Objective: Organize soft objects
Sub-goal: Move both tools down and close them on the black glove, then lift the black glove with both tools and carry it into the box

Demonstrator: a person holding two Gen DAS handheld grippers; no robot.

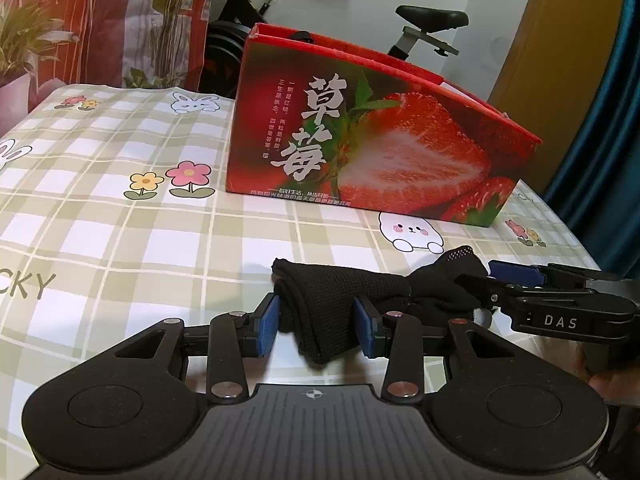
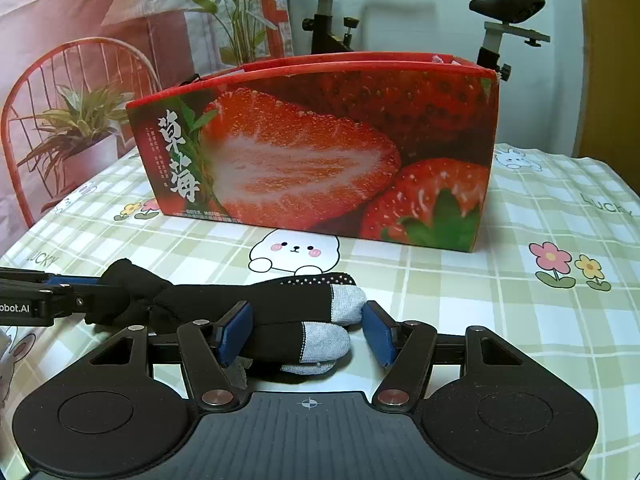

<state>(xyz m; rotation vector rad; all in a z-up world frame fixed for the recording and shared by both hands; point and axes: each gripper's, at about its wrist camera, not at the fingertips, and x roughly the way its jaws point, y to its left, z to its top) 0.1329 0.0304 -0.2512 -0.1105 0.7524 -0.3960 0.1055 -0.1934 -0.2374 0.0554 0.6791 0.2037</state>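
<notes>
Lying across the checked tablecloth (image 2: 460,292) in front of the strawberry box (image 2: 320,152), the black socks (image 2: 256,304) run left to right, cuffs to the left and grey toes (image 2: 344,304) to the right. At the far left of the right wrist view the left gripper (image 2: 76,284) is cut off by the frame edge, so only one finger and a blue pad show against the cuff end. In its own view the left gripper (image 1: 320,324) has the folded cuff end of the socks (image 1: 320,304) between its blue pads; the pad on the right of that view presses the fabric, but contact on the other side is hard to make out. The right gripper (image 2: 308,336) straddles the toe end with its jaws part way apart: one pad lies against the black leg of the socks and the other stands just clear of the grey toes. How many socks make up the bundle is unclear, since they overlap. Behind the box, an exercise bike (image 2: 508,4) is partly hidden.
</notes>
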